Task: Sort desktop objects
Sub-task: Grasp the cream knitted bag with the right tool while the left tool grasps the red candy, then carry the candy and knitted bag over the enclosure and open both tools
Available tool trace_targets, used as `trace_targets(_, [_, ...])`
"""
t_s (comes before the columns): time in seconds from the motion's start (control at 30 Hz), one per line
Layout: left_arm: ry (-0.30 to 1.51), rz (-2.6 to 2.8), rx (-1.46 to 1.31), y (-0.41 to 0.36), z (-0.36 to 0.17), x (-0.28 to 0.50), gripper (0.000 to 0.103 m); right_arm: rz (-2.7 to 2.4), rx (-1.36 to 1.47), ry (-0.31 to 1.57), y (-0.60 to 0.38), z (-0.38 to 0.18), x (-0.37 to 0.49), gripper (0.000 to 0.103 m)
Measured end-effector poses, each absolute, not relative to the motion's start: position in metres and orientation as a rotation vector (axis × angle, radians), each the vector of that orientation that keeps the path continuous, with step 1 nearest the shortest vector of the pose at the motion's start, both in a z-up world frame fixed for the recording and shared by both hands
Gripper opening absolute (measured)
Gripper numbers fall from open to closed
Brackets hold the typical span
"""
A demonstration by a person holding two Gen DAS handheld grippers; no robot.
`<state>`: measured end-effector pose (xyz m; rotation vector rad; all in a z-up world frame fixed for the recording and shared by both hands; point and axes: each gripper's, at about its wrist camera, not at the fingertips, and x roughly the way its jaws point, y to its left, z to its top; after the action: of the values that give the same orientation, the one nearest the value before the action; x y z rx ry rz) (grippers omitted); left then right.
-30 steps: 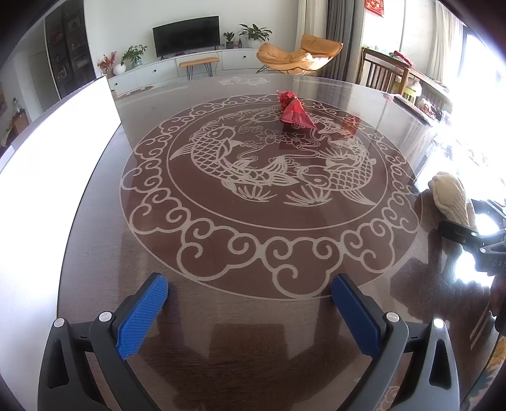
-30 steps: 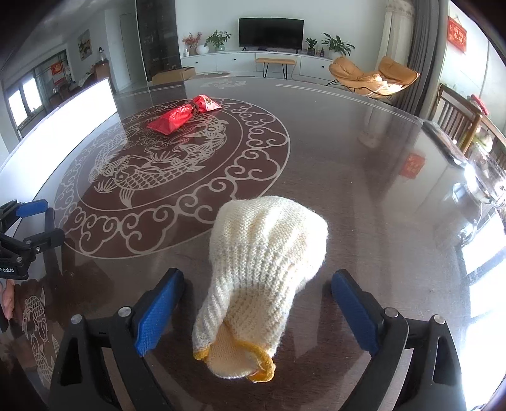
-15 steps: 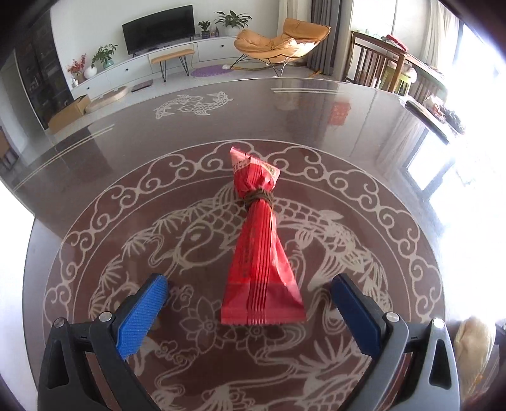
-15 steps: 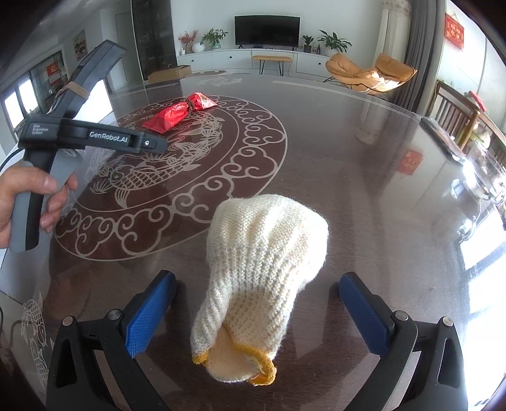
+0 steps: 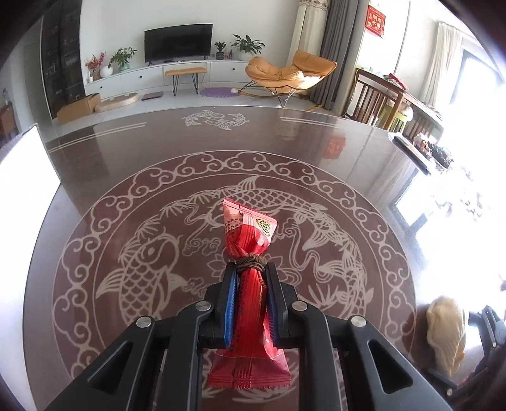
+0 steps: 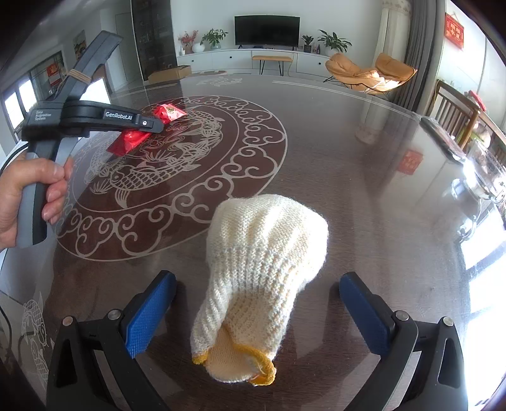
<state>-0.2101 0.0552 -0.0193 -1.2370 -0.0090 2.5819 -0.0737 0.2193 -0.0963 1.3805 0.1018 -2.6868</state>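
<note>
Left gripper [image 5: 250, 272] clamps the red packet [image 5: 249, 303]; right gripper [image 6: 257, 303] stands released, straddling the knitted glove [image 6: 262, 262]

We saw a dark glossy table [image 5: 95, 177] with a pale koi-and-cloud medallion [image 5: 151, 262]. Behind it: switched-off TV [image 5: 178, 42] over a white console [image 5: 132, 79], potted plants [image 5: 121, 58], orange lounge chair [image 5: 287, 76], wooden chair [image 5: 373, 95], cardboard box [image 5: 77, 107] on the floor, red wall hanging [image 5: 375, 19].
</note>
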Motion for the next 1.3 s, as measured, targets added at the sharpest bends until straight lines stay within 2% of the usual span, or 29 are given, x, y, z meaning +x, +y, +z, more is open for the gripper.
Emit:
trace_targets(0.17, [-0.098,2.617,-1.120,0.013,0.016,-0.137,0.016,-2.679,1.361,0.059,0.223,-0.094,-0.073,0.103])
trace_targets(0.2, [-0.112,2.626,-1.098,0.007,0.023,-0.124,0.016,-2.678,1.356,0.037,0.225,-0.094,-0.073,0.099])
trace_targets(0.23, [-0.130,2.633,-1.080,-0.002,0.031,-0.115,0.016,-2.689,1.360,0.027,0.227,-0.092,-0.074,0.090])
trace_targets(0.27, [-0.149,2.640,-1.066,-0.010,0.038,-0.106,0.016,-2.713,1.351,0.028,0.228,-0.089,-0.073,0.056])
trace_targets(0.3, [-0.181,2.644,-1.048,-0.022,0.046,-0.098,0.016,-2.711,1.341,0.021,0.227,-0.086,-0.073,0.045])
trace_targets(0.4, [-0.280,2.691,-0.982,-0.060,0.073,-0.079,0.016,-2.698,1.361,0.036,0.217,-0.073,-0.077,0.045])
trace_targets(0.53, [-0.397,2.758,-0.936,-0.125,0.101,-0.063,0.016,-2.653,1.250,0.063,0.166,-0.027,-0.082,0.045])
trace_targets(0.7, [-0.390,2.918,-0.978,-0.216,0.118,-0.054,0.016,-2.470,1.042,0.042,0.047,0.040,-0.089,0.045])
trace_targets(0.83, [-0.403,2.973,-1.142,-0.281,0.102,-0.057,0.016,-2.278,0.940,0.065,-0.065,0.072,-0.084,0.045])
trace_targets(0.93, [-0.435,2.967,-1.303,-0.317,0.073,-0.061,0.016,-2.151,0.935,0.108,-0.144,0.076,-0.080,0.046])
trace_targets(1.13, [-0.564,2.868,-1.502,-0.344,0.029,-0.071,0.019,-2.025,1.106,0.303,-0.242,0.031,-0.081,0.048])
trace_targets(1.17, [-0.575,2.870,-1.495,-0.343,0.030,-0.071,0.021,-2.022,1.140,0.332,-0.248,0.023,-0.083,0.054])
trace_targets(1.23, [-0.538,2.909,-1.494,-0.340,0.033,-0.071,0.040,-2.002,1.210,0.389,-0.256,0.009,-0.088,0.071])
trace_targets(1.27, [-0.522,2.928,-1.496,-0.337,0.035,-0.070,0.066,-1.994,1.228,0.398,-0.256,0.006,-0.089,0.082])
trace_targets(1.3, [-0.510,2.955,-1.477,-0.335,0.039,-0.069,0.083,-1.997,1.225,0.393,-0.253,0.007,-0.090,0.084])
